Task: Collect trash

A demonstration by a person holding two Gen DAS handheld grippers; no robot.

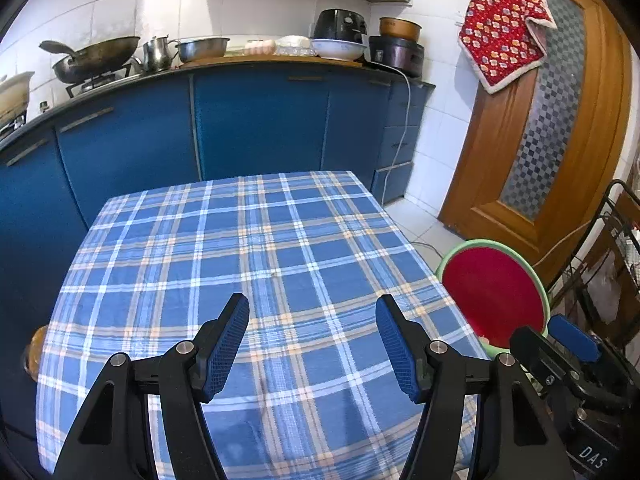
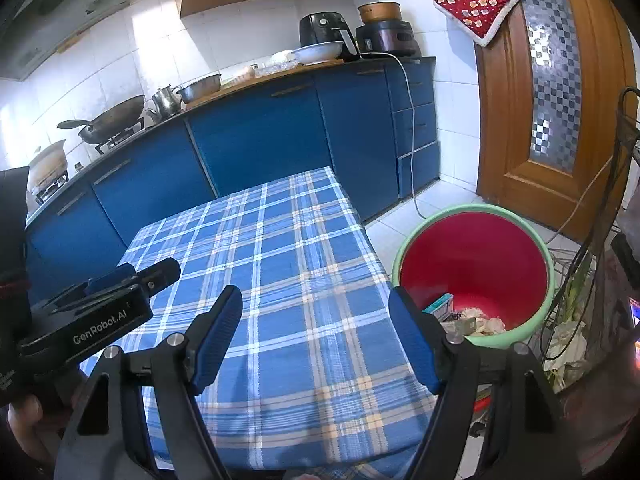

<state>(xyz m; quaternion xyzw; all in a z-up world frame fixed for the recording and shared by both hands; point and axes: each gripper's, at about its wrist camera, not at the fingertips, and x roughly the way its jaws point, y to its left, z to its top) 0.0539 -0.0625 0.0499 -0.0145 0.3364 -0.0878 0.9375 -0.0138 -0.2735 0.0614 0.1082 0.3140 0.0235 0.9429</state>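
Both grippers hover over the near edge of the checked counter (image 2: 280, 260), jaws spread and gripping nothing: left gripper (image 1: 312, 344), right gripper (image 2: 316, 336). The trash (image 2: 476, 322) lies in the red bin (image 2: 476, 208) just right of the counter.

Bin (image 2: 476, 240) on floor right of table (image 2: 280, 264); trash (image 2: 476, 322) inside bin; counter (image 1: 240, 65) behind.
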